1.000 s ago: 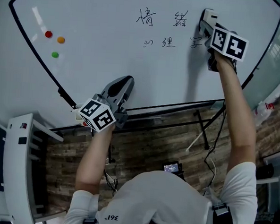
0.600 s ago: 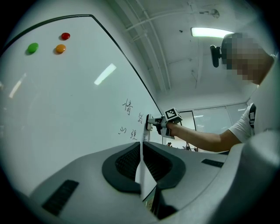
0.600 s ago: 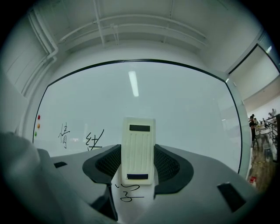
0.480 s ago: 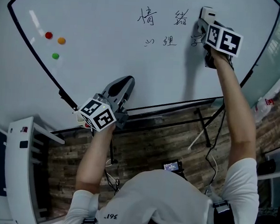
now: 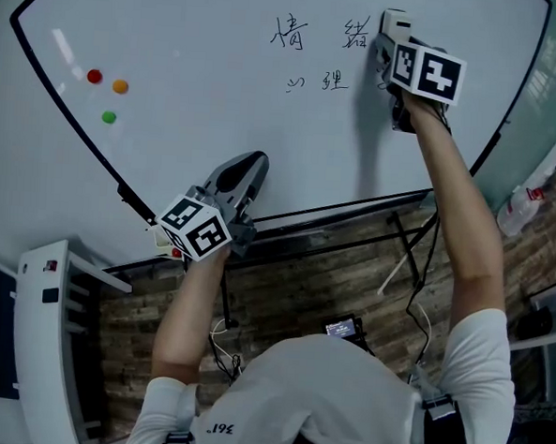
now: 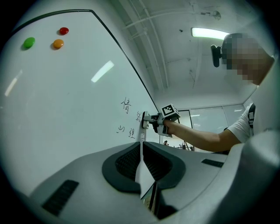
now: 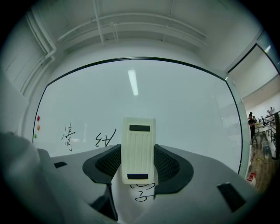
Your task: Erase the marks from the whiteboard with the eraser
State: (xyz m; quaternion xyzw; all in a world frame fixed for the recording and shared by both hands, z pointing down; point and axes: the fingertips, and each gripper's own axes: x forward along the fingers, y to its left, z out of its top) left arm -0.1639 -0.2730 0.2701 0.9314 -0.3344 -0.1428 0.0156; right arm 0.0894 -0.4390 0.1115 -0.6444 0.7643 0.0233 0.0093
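The whiteboard (image 5: 202, 80) carries black handwritten marks (image 5: 291, 31) in two rows. My right gripper (image 5: 391, 37) is shut on a cream eraser (image 5: 395, 23), which is pressed to the board at the right end of the writing. In the right gripper view the eraser (image 7: 138, 148) stands upright between the jaws of the right gripper (image 7: 138, 159), with marks (image 7: 105, 138) to its left and one mark (image 7: 144, 190) below it. My left gripper (image 5: 251, 163) is shut and holds nothing, low by the board's bottom edge; in its own view the left gripper (image 6: 141, 151) faces along the board.
Red, orange and green magnets (image 5: 110, 86) sit at the board's left. A tray rail (image 5: 354, 210) runs under the board, above a wooden floor (image 5: 302, 284). A white rack (image 5: 40, 343) stands at the lower left. The board's right frame (image 5: 520, 100) is near the right arm.
The right gripper has slid left with the eraser along the board, onto the right end of the writing. The left gripper has stayed in place.
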